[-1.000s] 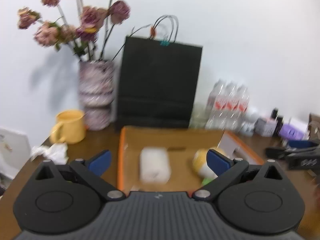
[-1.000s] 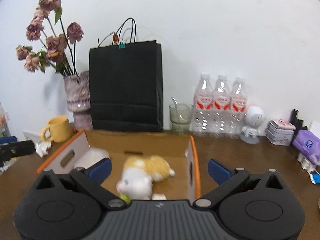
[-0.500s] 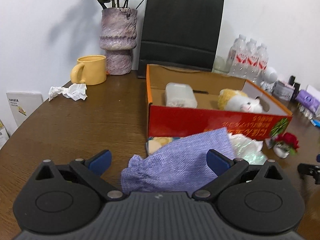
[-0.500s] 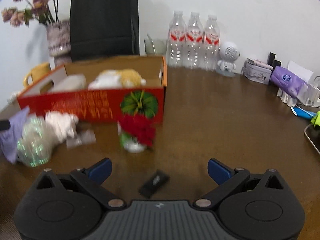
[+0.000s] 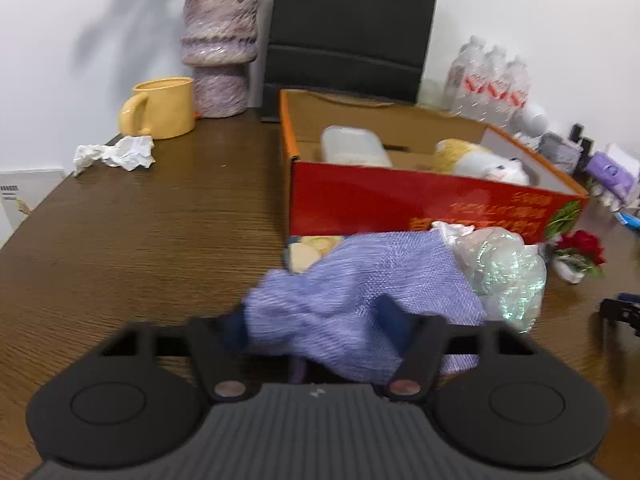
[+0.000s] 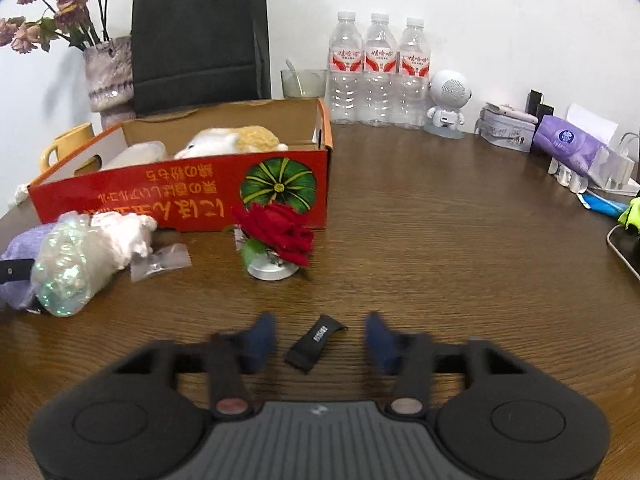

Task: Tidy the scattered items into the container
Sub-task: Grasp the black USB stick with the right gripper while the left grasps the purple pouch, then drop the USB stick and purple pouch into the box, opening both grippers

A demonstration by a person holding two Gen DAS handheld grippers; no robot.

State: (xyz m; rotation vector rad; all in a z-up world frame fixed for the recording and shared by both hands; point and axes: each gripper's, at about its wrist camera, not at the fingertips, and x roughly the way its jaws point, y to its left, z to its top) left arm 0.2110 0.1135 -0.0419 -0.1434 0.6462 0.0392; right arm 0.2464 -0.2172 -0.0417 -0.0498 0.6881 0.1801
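The red cardboard box (image 5: 420,200) holds a clear plastic tub (image 5: 354,146) and a plush toy (image 5: 480,162). In front of it lie a purple knit cloth (image 5: 360,296), an iridescent bag (image 5: 504,272) and a red rose ornament (image 5: 580,252). My left gripper (image 5: 312,328) has its blue fingers around the cloth's near end, closing on it. In the right wrist view the box (image 6: 192,196), rose (image 6: 280,236), iridescent bag (image 6: 68,264) and a clear wrapper (image 6: 160,262) show. My right gripper (image 6: 320,340) is open around a small black tag (image 6: 316,342) on the table.
A yellow mug (image 5: 160,108), crumpled tissue (image 5: 116,154), vase (image 5: 218,40) and black paper bag (image 5: 352,28) stand behind the box. Water bottles (image 6: 378,72), a white robot figure (image 6: 446,102) and a purple tissue pack (image 6: 572,148) line the far right.
Both grippers dropped from above the box to the table. The left fingers narrowed onto the purple cloth. The right fingers narrowed around the black tag.
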